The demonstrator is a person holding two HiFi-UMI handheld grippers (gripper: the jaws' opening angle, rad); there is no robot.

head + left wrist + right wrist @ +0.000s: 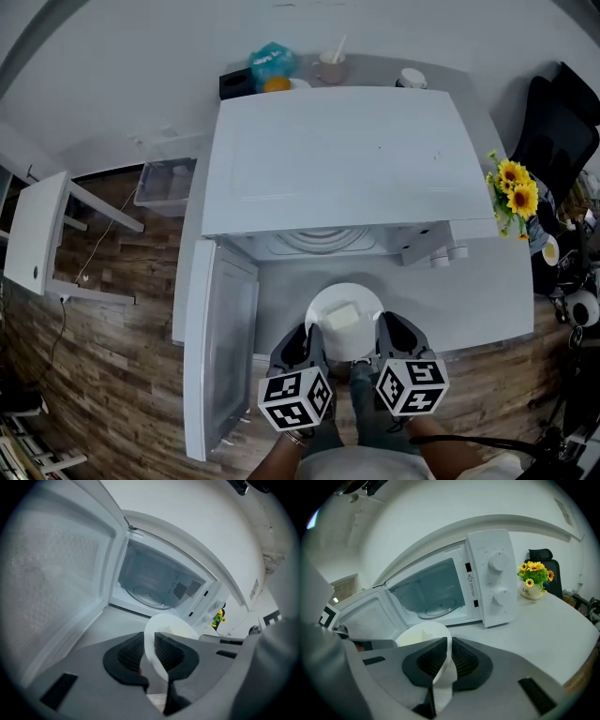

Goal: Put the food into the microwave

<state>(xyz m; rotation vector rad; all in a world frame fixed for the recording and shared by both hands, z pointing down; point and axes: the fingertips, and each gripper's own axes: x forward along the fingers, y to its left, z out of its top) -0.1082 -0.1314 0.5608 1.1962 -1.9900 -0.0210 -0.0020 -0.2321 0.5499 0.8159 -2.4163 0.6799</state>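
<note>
The food (343,316), a pale block, sits in the middle of a white plate (362,293), and that plate hangs just above the table (487,291), right in front of the microwave's mouth. It is not inside yet.

Two grips carry it. The left gripper (306,343) has its jaws pinched on the plate's left rim; in the left gripper view the white edge runs straight down between the ribbed pads (131,654). The right gripper (397,337) does the same on the opposite rim, pads clamped on either side of the thin white edge. The plate looks roughly level between them.

Ahead, the microwave (337,159) is ready. Its door (220,347) stands swung wide to the left, and the glass tray (436,607) inside is bare. The control panel with its two knobs (498,562) is on the right of the opening, well clear of the path. A pot of sunflowers (514,192) stands further right on the table, out of the way.

By my reading, the opening and the pickup are done. What's left is the push forward through the opening, setting the plate on the glass tray, letting go on both sides, and probably closing the door.
</note>
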